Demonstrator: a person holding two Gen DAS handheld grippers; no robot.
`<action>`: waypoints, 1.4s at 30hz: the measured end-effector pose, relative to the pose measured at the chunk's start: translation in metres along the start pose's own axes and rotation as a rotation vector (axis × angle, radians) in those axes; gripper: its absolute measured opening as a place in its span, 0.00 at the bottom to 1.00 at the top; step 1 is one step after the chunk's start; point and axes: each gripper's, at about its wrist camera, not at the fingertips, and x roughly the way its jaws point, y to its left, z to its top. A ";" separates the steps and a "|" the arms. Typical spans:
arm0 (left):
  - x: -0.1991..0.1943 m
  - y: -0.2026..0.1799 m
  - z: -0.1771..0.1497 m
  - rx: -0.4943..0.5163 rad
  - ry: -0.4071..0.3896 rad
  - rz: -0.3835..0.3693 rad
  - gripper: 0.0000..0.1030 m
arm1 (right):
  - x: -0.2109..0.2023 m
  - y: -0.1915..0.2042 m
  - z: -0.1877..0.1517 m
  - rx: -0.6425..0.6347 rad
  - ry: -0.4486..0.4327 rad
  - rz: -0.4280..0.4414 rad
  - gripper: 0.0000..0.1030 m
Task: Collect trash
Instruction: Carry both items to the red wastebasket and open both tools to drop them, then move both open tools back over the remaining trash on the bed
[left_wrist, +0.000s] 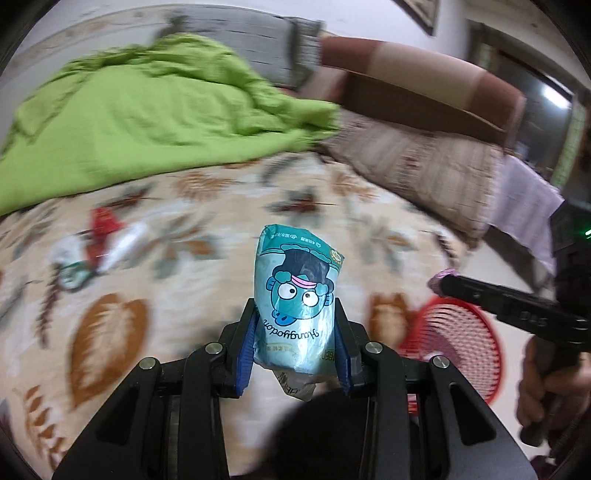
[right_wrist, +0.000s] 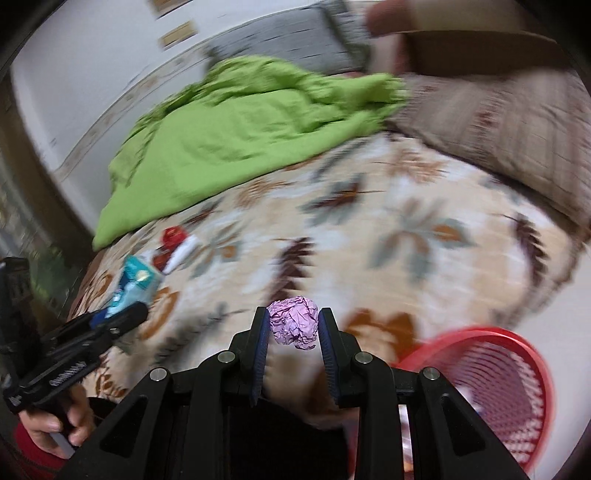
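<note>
Covering bed (right_wrist: 369, 236), leaf-print sheet, green blanket (left_wrist: 147, 110)

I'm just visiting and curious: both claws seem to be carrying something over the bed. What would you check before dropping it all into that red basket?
1. Left gripper clamps the teal snack packet: ok.
2. Right gripper clamps the crumpled purple paper: ok.
3. Red basket in view, low on the right: ok.
4. Grippers directly above the basket: not ok, both are over the bedspread.
5. Room left in the basket: cannot tell, blurred.
6. Trash left behind: not ok, a red-and-white wrapper lies on the bed.
</note>
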 end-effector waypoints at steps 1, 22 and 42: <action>0.005 -0.013 0.003 0.017 0.014 -0.034 0.34 | -0.008 -0.014 -0.001 0.025 -0.003 -0.021 0.29; 0.073 -0.143 -0.005 0.149 0.244 -0.341 0.57 | -0.059 -0.123 -0.034 0.235 -0.037 -0.155 0.46; 0.005 0.047 -0.008 -0.140 0.106 0.069 0.59 | 0.050 0.045 0.002 -0.084 0.090 0.089 0.46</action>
